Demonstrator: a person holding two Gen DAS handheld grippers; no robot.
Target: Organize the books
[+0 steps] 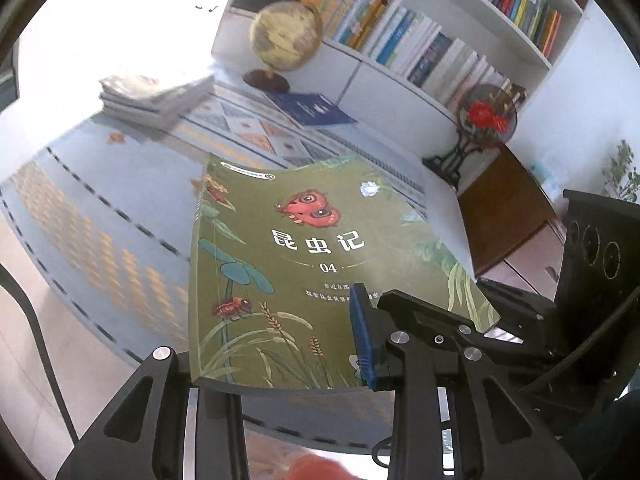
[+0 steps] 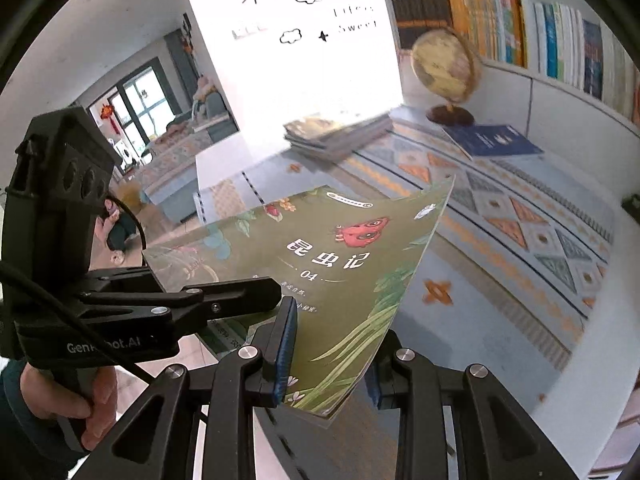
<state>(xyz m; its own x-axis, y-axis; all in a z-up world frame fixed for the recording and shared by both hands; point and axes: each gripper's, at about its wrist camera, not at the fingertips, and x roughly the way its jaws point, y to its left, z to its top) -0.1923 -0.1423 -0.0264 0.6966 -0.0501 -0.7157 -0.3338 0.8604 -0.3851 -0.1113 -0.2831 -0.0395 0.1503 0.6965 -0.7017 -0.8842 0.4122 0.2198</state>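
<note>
I have the green book [image 1: 304, 264] mid-frame, lifted off the table [image 1: 132, 208] — left gripper [image 1: 320, 344] and right gripper [image 2: 326, 356] both clamped on its near edge; book stack [image 1: 156, 96] upper left.

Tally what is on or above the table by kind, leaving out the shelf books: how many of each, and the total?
Green book, held in the air by both grippers: 1
Blue book, lying flat: 1
Stack of books: 1 (blurred, number of books unclear)
Globe: 1
Round ornament on a stand: 1
Total: 5
</note>
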